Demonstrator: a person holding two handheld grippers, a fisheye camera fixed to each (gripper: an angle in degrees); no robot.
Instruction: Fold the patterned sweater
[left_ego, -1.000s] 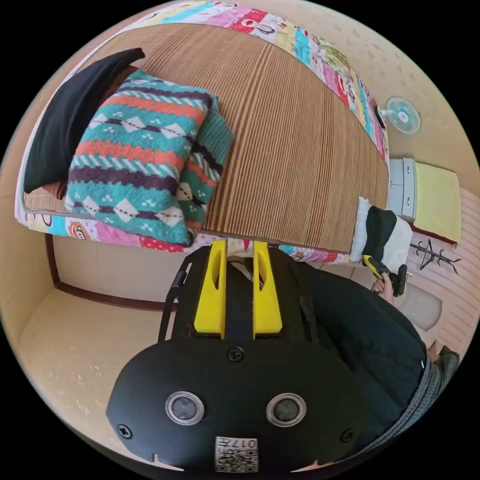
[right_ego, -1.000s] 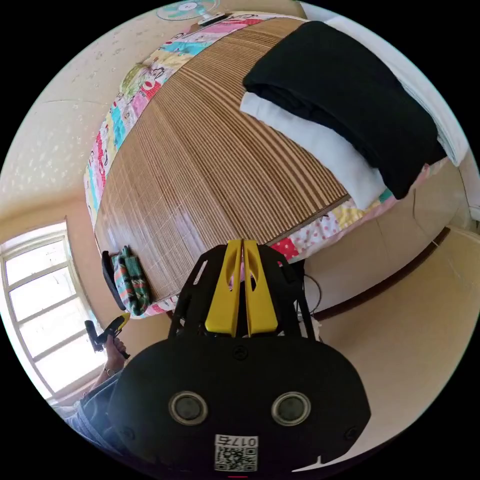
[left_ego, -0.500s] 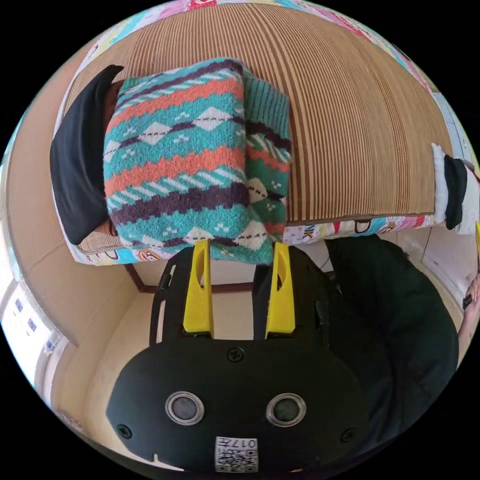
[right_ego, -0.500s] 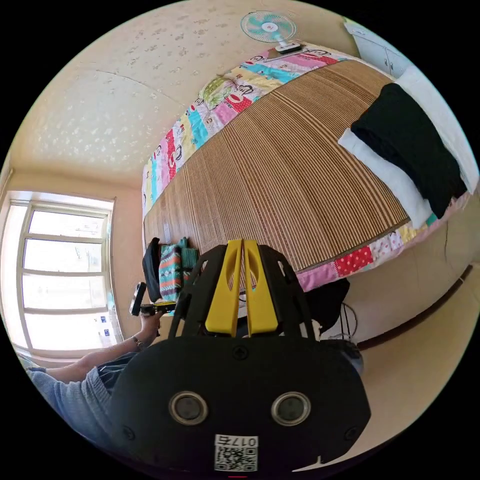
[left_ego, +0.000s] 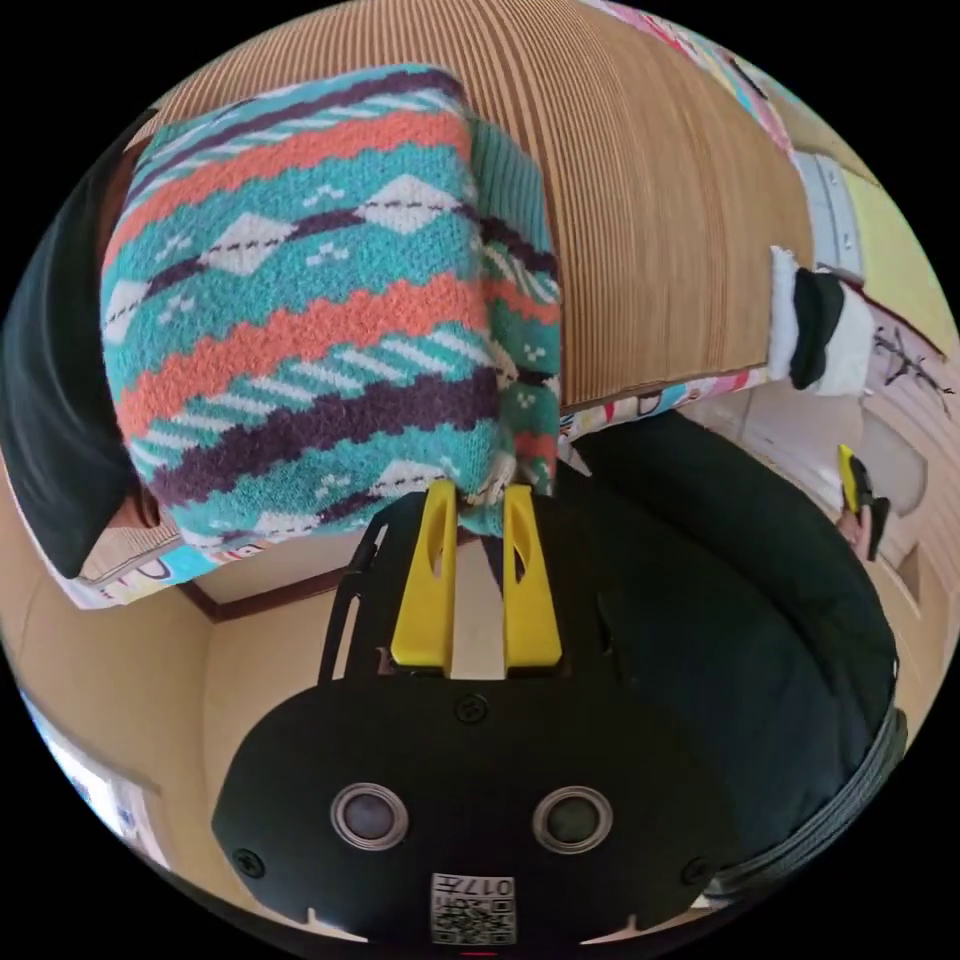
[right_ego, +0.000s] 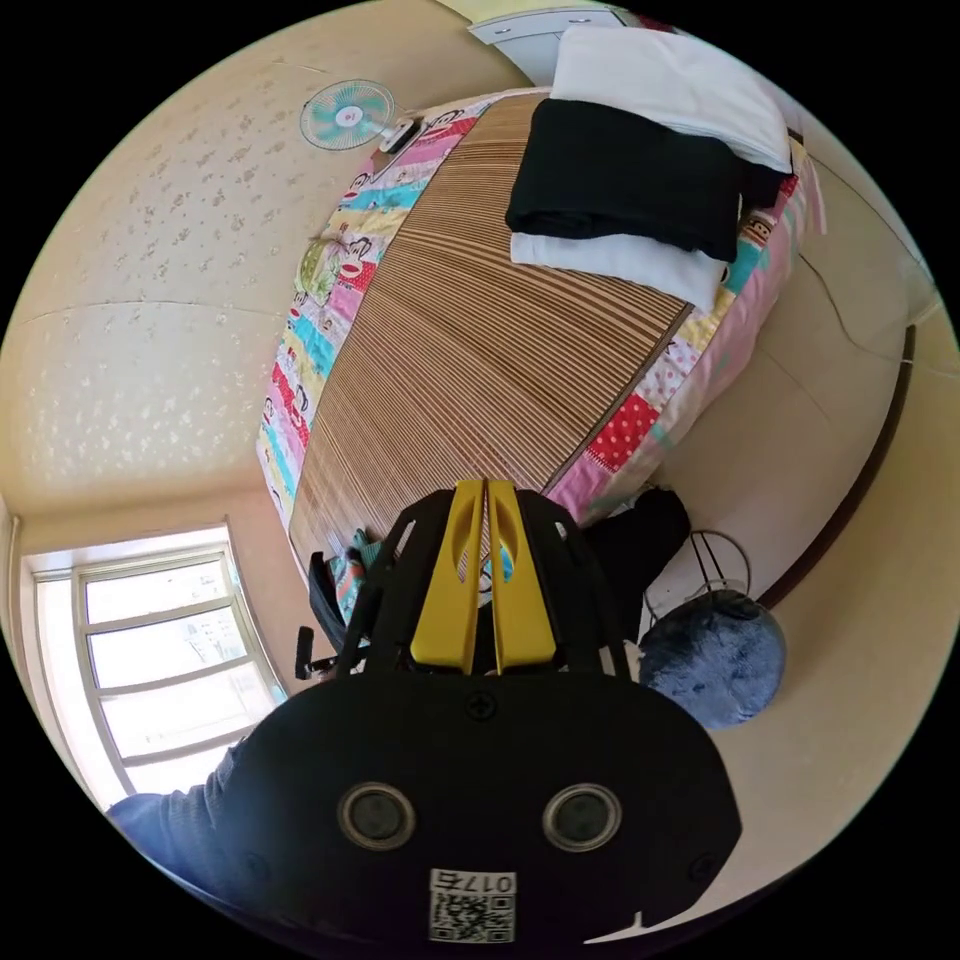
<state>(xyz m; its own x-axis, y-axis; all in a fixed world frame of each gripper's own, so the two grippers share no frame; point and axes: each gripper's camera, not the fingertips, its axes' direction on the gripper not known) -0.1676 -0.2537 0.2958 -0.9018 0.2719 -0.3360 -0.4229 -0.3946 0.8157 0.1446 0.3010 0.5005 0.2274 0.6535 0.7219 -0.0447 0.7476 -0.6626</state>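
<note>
The sweater (left_ego: 300, 290) lies folded at the bed (left_ego: 660, 200) edge. The left gripper (left_ego: 478, 505) seems to pinch its corner: lift slowly. The right gripper (right_ego: 485, 500) is pressed together, empty.

Sweater (left_ego: 300, 300): knit, teal with orange, purple and white zigzag-and-diamond bands. Folded into thick rectangle, second folded layer protruding at 3 o'clock side. Lies at mat corner, 6 o'clock edge overhanging. In right gripper view, small at 7 o'clock.
</note>
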